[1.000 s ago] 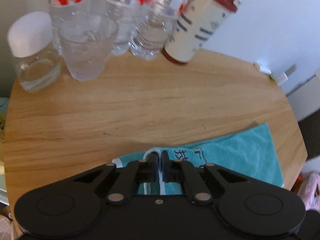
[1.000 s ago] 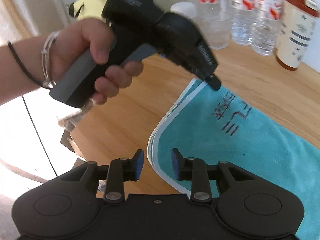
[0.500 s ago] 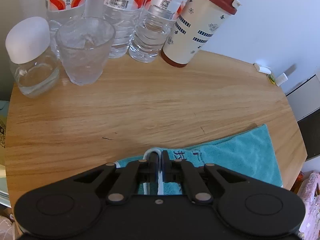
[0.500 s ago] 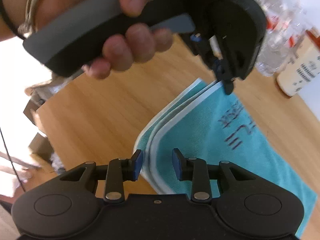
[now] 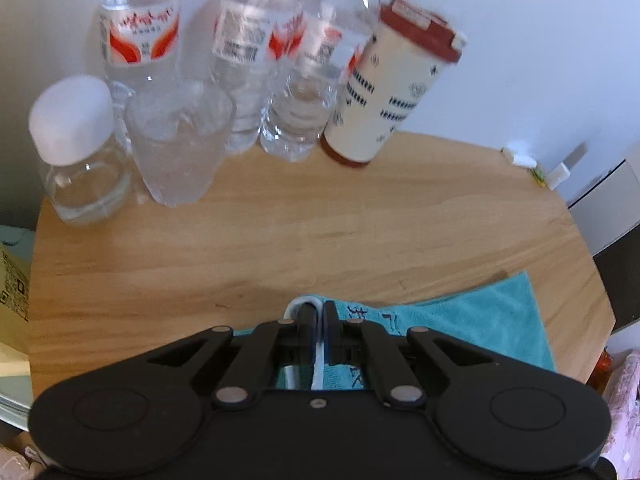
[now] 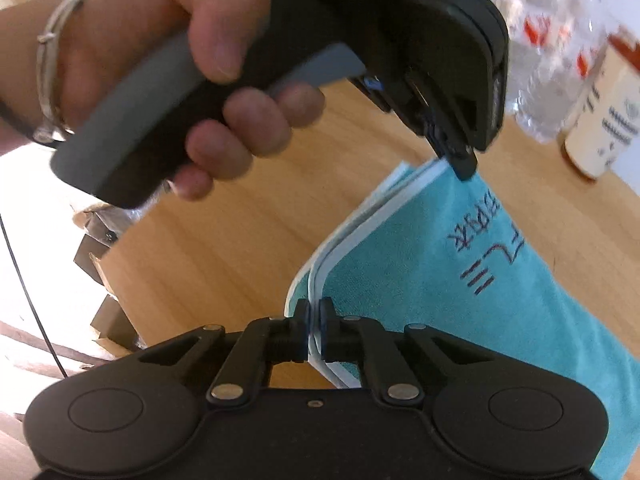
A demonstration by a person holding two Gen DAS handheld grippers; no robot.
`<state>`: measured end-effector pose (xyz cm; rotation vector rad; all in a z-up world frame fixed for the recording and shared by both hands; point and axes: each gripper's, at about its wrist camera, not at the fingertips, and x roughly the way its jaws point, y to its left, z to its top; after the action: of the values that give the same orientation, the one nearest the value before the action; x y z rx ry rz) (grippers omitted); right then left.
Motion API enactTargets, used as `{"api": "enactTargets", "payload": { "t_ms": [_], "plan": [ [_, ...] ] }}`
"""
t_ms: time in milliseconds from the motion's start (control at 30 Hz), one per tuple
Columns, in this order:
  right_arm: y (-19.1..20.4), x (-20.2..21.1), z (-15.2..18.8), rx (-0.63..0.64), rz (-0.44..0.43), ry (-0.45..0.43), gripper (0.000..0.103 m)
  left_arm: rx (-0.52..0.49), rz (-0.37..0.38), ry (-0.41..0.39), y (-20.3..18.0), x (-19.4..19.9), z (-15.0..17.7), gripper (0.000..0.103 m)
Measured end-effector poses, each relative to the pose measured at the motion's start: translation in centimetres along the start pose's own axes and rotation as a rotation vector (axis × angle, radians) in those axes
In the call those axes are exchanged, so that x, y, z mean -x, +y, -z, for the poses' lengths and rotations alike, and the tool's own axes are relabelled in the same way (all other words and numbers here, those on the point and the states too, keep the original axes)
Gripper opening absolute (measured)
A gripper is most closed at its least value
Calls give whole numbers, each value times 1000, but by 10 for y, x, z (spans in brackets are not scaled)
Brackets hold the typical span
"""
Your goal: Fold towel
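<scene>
Right gripper (image 6: 315, 312), jaws apart a second ago, now pinches the teal towel's (image 6: 460, 288) white-trimmed doubled edge; left gripper (image 5: 319, 315) clamps the same edge farther along. Towel trails rightward over the wooden table (image 5: 320, 220).

Round light-wood table (image 5: 304, 236) against a plain white wall (image 5: 540, 52). Water bottles (image 5: 140, 48), a glass (image 5: 178, 148), a white-lidded jar (image 5: 76, 148) and a red-lidded cup (image 5: 394, 84) stand at the table's back edge. Bright daylight at left in the right wrist view; cardboard boxes (image 6: 100, 236) below the table edge.
</scene>
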<state>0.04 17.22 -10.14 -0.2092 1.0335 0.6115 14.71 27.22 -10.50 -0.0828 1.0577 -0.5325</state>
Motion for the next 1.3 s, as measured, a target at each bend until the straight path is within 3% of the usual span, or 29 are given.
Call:
{"api": "enactTargets", "payload": {
  "t_ms": [367, 800, 1067, 1300],
  "plan": [
    [5, 14, -18, 41, -42, -45, 5, 35, 18, -51, 11, 22, -8, 3],
    [-22, 71, -10, -58, -105, -206, 5, -86, 109, -131, -47, 44, -44, 2],
    [-18, 92, -16, -45, -136, -267, 5, -67, 86, -176, -40, 72, -45, 3],
    [-9, 77, -15, -12, -168, -219, 5, -57, 12, -113, -12, 57, -32, 3]
  ]
}}
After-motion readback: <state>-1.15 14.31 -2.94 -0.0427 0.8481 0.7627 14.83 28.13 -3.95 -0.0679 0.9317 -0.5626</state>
